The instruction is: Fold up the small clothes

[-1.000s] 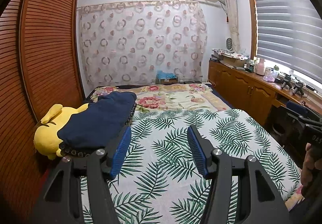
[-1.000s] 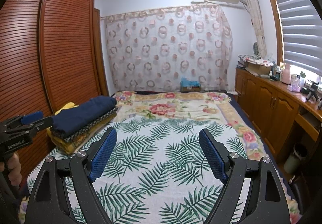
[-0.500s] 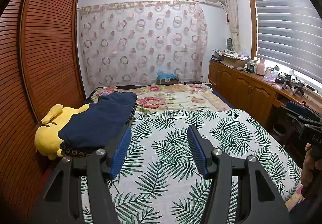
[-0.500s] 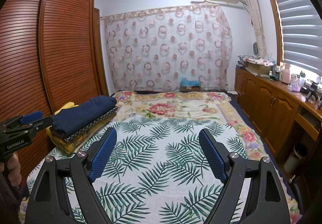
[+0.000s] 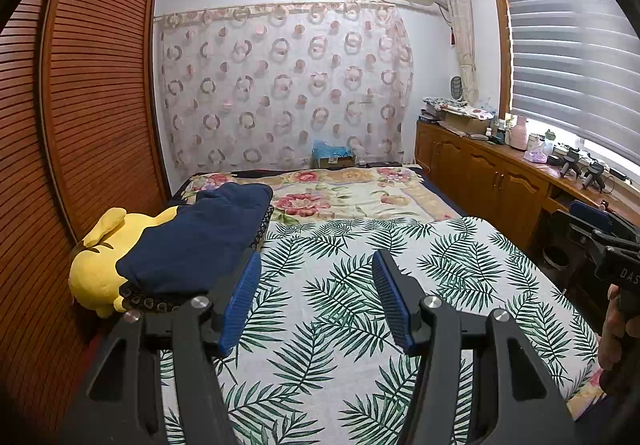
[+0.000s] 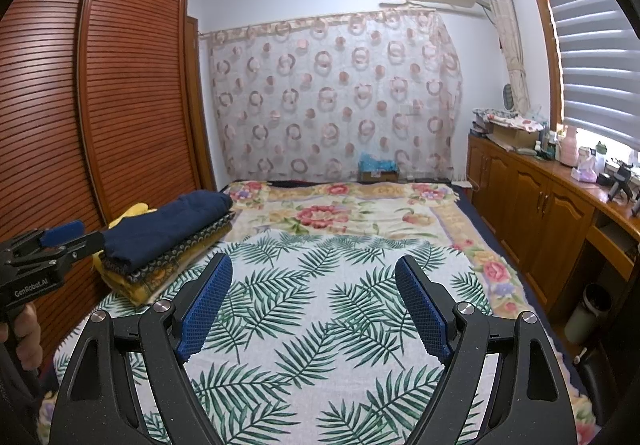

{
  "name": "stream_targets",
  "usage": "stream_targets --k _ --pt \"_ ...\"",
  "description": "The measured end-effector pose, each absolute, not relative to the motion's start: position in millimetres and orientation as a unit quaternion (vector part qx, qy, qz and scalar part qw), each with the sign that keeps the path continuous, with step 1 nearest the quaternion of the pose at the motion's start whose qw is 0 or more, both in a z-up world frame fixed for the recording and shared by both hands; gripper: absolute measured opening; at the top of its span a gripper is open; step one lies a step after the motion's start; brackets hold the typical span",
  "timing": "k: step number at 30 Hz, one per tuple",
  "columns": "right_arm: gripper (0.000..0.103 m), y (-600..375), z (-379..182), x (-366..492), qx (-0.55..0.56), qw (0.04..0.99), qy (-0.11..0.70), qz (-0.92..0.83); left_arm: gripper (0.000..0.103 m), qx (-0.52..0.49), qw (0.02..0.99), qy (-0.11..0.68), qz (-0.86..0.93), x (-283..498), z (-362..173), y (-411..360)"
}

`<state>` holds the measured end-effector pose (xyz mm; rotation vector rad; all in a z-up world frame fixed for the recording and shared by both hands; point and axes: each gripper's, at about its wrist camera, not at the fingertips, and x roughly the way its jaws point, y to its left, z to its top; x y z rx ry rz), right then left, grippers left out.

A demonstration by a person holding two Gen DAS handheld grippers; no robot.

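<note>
The folded navy blue garment [image 5: 196, 241] tops a stack at centre left in the left wrist view, resting over a yellow plush toy [image 5: 96, 265] beside the slatted brown wardrobe [image 5: 92, 85]. The left gripper [image 5: 316, 297] hangs lower centre above the palm-leaf bedspread [image 5: 440, 265], jaws parted, empty. In the right wrist view, the garment [image 6: 160, 229] sits left of the right gripper [image 6: 314, 305], whose jaws gape wide, holding nothing.

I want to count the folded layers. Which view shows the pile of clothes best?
The right wrist view: it sees the pile of clothes from the side, layers stacked under the navy top piece. The left wrist view shows mostly that navy piece from above.
</note>
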<state>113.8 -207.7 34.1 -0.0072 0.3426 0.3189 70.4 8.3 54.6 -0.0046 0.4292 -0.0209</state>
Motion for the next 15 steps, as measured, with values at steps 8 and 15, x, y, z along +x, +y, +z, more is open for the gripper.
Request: stream_targets --k 8,15 --pt "0.086 -208.2 34.4 114.0 -0.003 0.973 0.170 0.159 0.057 -0.002 0.977 0.213 -0.010 70.4 54.3 8.2" --pt "0.086 -209.1 33.9 113.6 -0.003 0.973 0.169 0.158 0.057 -0.002 0.977 0.213 -0.010 70.7 53.9 8.9"
